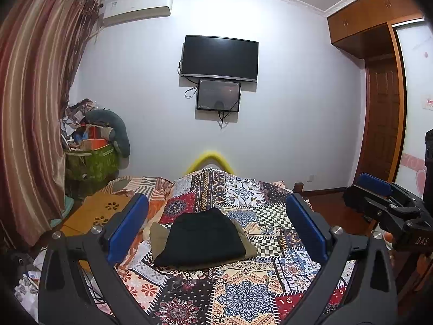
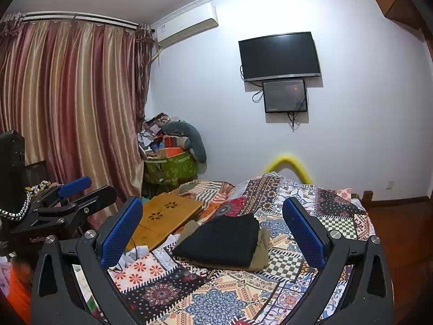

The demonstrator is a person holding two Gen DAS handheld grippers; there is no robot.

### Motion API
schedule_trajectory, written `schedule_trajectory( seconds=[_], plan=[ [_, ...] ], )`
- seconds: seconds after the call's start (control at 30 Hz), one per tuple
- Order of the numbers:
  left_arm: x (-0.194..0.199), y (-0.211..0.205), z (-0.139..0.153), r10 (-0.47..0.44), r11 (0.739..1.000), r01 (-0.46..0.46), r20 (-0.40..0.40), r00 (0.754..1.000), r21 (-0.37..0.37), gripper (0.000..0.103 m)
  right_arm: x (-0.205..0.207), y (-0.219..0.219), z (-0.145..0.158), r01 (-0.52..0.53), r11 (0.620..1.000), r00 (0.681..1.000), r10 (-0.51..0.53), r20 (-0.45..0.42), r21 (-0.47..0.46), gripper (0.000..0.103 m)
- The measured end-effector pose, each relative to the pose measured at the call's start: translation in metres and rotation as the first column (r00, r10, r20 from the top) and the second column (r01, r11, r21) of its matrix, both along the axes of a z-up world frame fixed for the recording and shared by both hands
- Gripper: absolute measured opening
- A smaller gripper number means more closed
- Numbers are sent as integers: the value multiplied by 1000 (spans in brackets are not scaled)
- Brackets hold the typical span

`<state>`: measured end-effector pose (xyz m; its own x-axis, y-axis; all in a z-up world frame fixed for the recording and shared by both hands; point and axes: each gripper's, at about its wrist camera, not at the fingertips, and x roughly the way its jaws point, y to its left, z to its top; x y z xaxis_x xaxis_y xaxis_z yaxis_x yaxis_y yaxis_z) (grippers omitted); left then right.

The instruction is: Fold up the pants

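Observation:
Folded black pants (image 1: 201,239) lie on top of folded khaki pants (image 1: 157,239) on the patterned bedspread (image 1: 243,292). My left gripper (image 1: 216,227) is open and empty, raised above the bed with the stack seen between its blue pads. My right gripper (image 2: 213,230) is also open and empty, held above the bed, with the black pants (image 2: 224,239) and the khaki pants (image 2: 261,254) seen between its pads. In the left wrist view the right gripper (image 1: 389,205) shows at the right edge; in the right wrist view the left gripper (image 2: 73,197) shows at the left.
A wooden lap desk (image 2: 162,214) lies on the bed's left side. A green basket piled with clutter (image 2: 170,170) stands by the striped curtain (image 2: 67,108). A TV (image 1: 219,58) hangs on the far wall. A yellow bed rail (image 1: 208,159) rises at the foot.

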<state>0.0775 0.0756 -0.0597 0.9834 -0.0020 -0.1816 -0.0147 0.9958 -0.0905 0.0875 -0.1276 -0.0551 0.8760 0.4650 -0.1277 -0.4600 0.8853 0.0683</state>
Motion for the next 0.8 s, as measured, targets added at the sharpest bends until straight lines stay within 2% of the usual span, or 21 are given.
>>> schedule_trajectory(
  seconds=[0.8],
  plan=[
    [2,1,-3,-32,999,32,-10,999,5,102,2,0,1,-1,1000,1000,1,-21,-6,103]
  ],
)
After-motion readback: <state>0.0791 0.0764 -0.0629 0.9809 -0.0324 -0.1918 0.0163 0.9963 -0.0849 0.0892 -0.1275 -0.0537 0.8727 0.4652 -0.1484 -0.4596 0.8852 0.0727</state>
